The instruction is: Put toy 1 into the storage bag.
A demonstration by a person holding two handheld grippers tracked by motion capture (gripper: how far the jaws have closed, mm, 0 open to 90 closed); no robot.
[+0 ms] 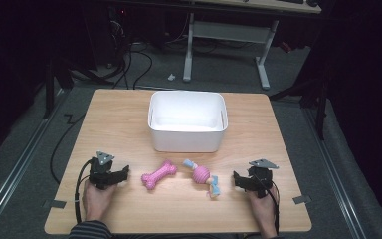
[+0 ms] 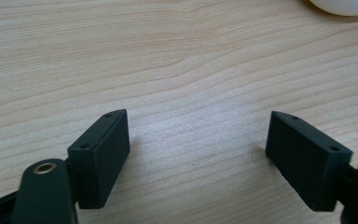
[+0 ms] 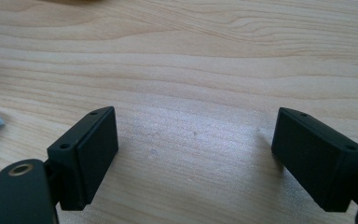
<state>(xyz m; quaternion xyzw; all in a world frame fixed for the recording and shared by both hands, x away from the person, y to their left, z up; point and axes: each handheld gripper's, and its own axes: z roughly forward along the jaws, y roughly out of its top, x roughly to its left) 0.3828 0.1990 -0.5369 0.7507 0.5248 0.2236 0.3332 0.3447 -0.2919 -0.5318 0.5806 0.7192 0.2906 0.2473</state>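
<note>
jaws apart, empty | pink bone toy point(image 1: 158, 175) lies slantwise, far end right

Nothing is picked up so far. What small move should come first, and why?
Probably ease the left gripper right toward the pink bone toy: its jaws stand open over bare table, and the bone lies nearest, with the white bin behind.

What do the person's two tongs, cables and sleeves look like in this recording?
Both the left tongs and right tongs are black, each topped by a grey three-cornered plate. Their jaws end in flat rectangular black blocks with small screw holes. A black cable trails from each. A dark striped sleeve covers the left forearm.
</note>
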